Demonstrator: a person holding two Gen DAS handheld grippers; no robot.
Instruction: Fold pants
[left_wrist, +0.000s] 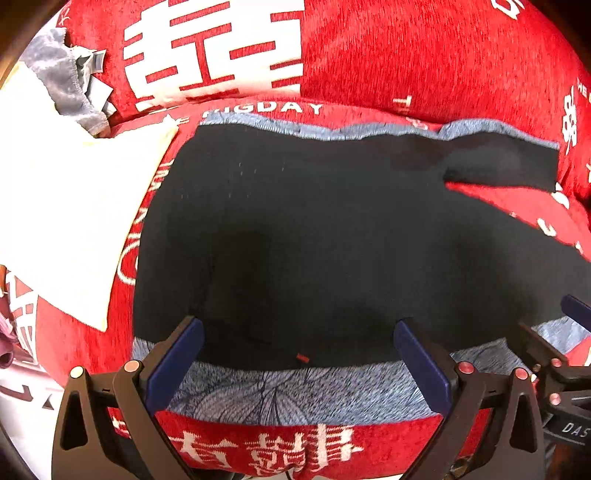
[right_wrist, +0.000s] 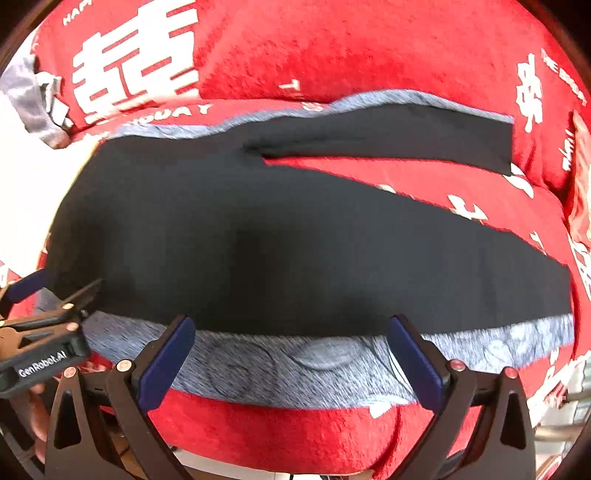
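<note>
Left tool (left_wrist: 298, 343) apart | right tool (right_wrist: 292, 339) apart | pants (right_wrist: 258, 229) lengthwise left-right, legs right

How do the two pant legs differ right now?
The near leg looks wider and longer; the far leg looks like a narrow strip. The near leg lies by the open right gripper; the far leg lies by the couch back. Both are flat on the red cover, black side up, grey lining at the edges.
</note>
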